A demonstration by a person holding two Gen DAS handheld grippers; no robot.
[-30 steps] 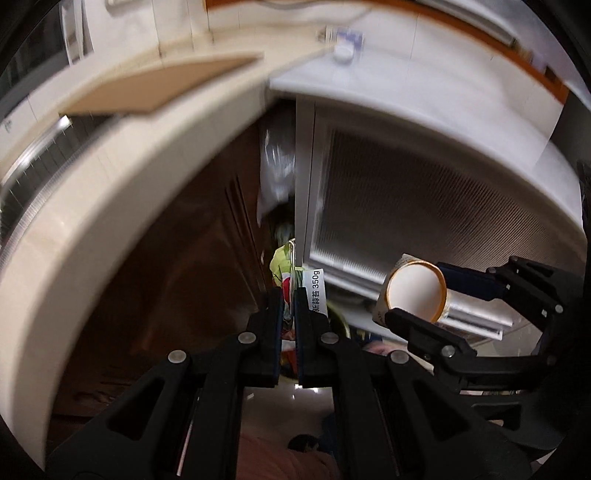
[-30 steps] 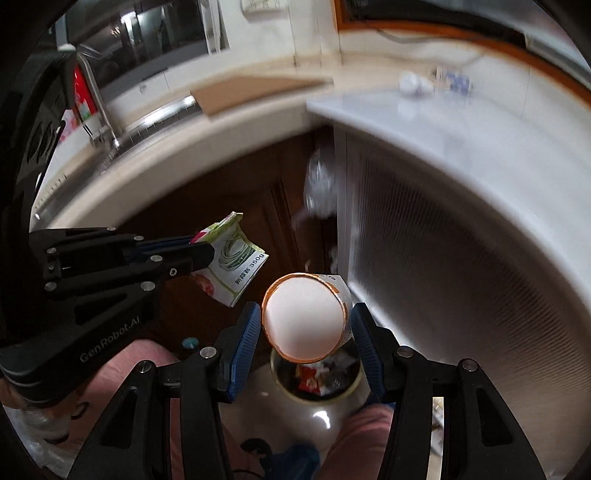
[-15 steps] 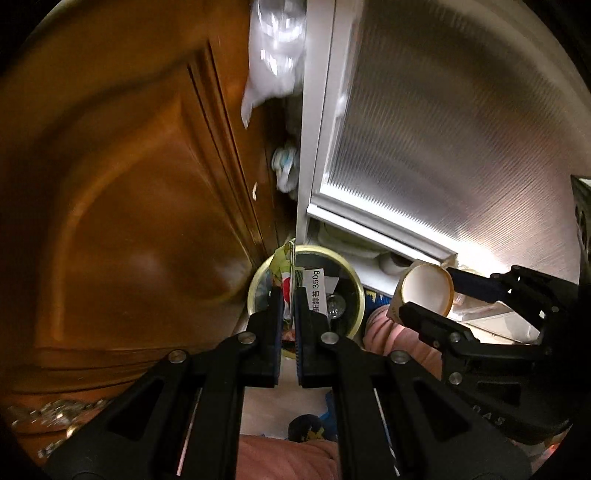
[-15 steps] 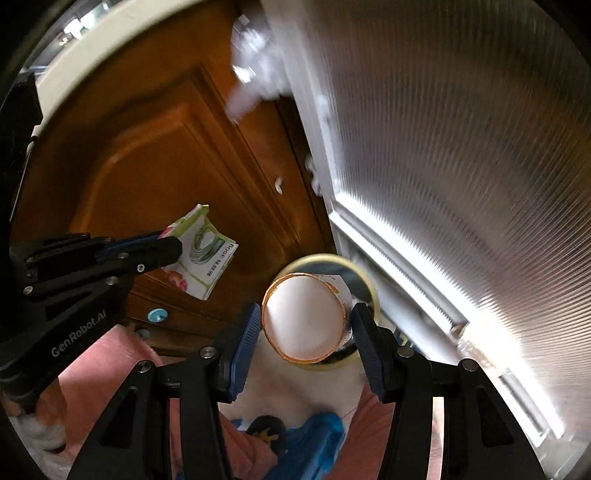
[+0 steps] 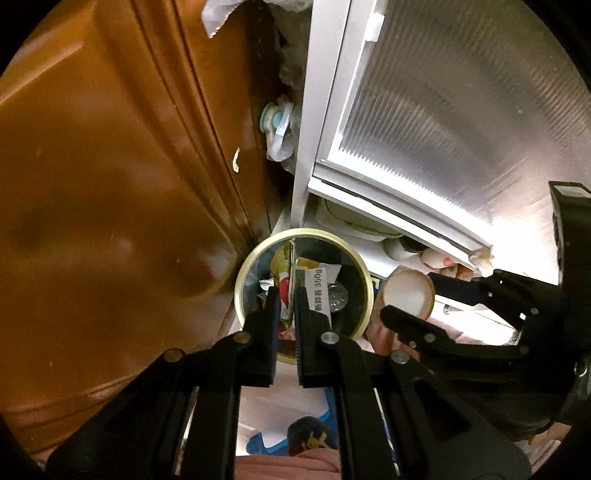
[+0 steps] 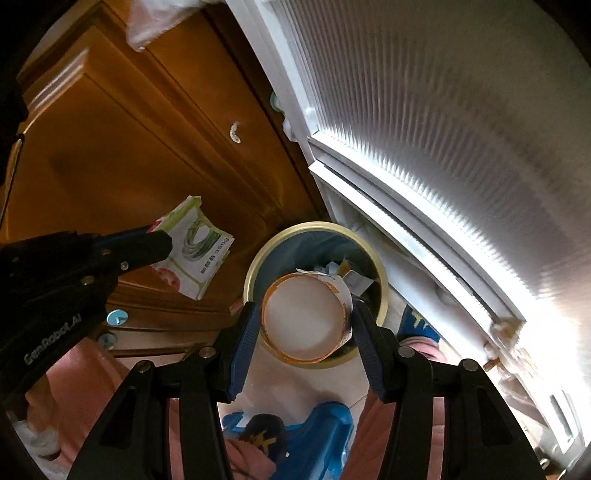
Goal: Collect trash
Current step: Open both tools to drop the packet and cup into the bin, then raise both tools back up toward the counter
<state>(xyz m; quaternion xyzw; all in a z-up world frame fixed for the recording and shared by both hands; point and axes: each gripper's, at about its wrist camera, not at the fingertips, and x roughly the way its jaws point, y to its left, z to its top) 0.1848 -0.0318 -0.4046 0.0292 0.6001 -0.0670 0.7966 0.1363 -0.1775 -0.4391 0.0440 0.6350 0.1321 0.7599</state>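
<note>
A round bin with a pale yellow rim (image 5: 243, 266) (image 6: 382, 273) stands on the floor in the corner, holding several wrappers. My left gripper (image 5: 286, 295) (image 6: 168, 243) is shut on a flat white-and-green food packet (image 5: 319, 291) (image 6: 195, 251), held edge-on above the bin's opening. My right gripper (image 6: 304, 317) (image 5: 410, 293) is shut on a paper cup (image 6: 304, 321) (image 5: 408, 291) with an orange rim, its white inside facing the camera, hanging over the near side of the bin.
A brown wooden cabinet door (image 5: 110, 166) (image 6: 129, 147) rises to the left of the bin. A white-framed ribbed panel (image 5: 443, 129) (image 6: 443, 129) stands to the right. Below are a person's pink trouser legs (image 6: 388, 424) and blue slippers (image 6: 317, 435). A plastic bag (image 5: 229, 14) hangs above.
Both grippers have come down from counter height toward the floor. The bin has grown larger in both views and now lies right under the packet and the cup. Both grips are unchanged.
</note>
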